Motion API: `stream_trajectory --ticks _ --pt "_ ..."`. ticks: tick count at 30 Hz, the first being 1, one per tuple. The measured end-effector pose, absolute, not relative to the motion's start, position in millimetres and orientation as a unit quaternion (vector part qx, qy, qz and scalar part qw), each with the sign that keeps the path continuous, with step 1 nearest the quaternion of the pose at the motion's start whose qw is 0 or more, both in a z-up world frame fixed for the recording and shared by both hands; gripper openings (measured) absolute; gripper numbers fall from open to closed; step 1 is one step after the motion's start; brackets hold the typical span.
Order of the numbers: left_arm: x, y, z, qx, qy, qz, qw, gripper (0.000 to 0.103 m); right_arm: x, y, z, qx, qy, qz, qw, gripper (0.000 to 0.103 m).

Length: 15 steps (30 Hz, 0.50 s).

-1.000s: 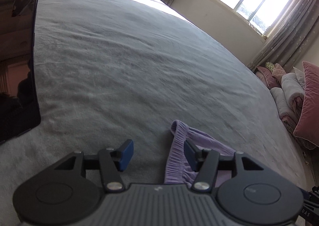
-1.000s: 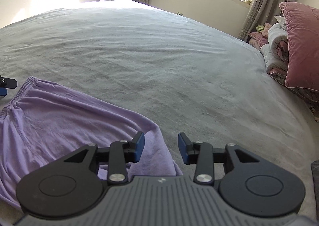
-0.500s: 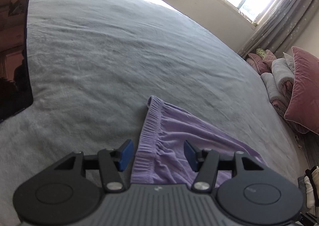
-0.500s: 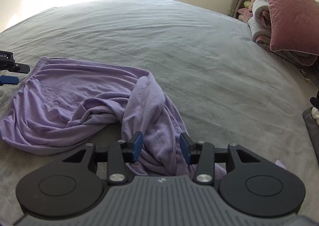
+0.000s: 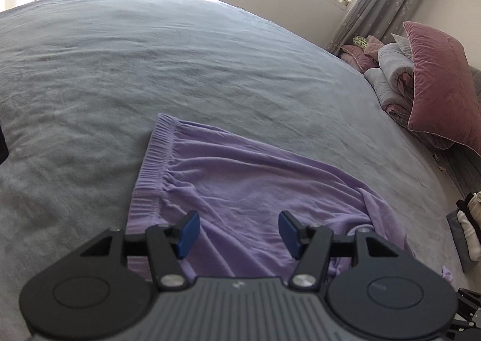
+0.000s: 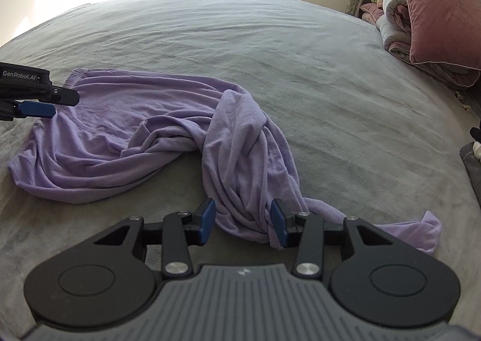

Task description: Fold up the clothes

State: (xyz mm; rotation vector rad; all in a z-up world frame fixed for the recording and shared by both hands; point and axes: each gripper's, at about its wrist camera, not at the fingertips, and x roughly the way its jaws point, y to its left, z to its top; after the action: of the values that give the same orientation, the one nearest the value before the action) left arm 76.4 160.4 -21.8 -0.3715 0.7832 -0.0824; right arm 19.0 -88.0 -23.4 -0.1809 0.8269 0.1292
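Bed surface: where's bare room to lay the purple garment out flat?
Free: the grey bedspread beyond the purple garment, up to the far sunlit edge, and to its left in the left wrist view. Crowded: the right edge, with the pink pillow and rolled bedding, and the near strip by both hand-held grippers, where the garment lies bunched.
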Motion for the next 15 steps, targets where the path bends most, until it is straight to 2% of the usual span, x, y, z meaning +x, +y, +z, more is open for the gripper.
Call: stream_trajectory --ticks 8,9,10,15 --pt "83 154 -28 -0.193 0.394 -0.038 0.898 0.06 27 -91 -37 -0.098 0.393 0.053 0.913 0.044" --pt "84 153 -29 -0.192 0.396 -0.039 0.897 0.06 29 -91 -37 -0.102 0.39 0.049 0.914 0.035" --pt "84 150 -29 -0.19 0.398 -0.039 0.897 0.06 30 -92 -37 -0.105 0.387 0.046 0.915 0.013" --pt "86 143 -31 -0.184 0.402 -0.041 0.896 0.06 38 -103 -15 -0.09 0.372 0.035 0.923 0.012"
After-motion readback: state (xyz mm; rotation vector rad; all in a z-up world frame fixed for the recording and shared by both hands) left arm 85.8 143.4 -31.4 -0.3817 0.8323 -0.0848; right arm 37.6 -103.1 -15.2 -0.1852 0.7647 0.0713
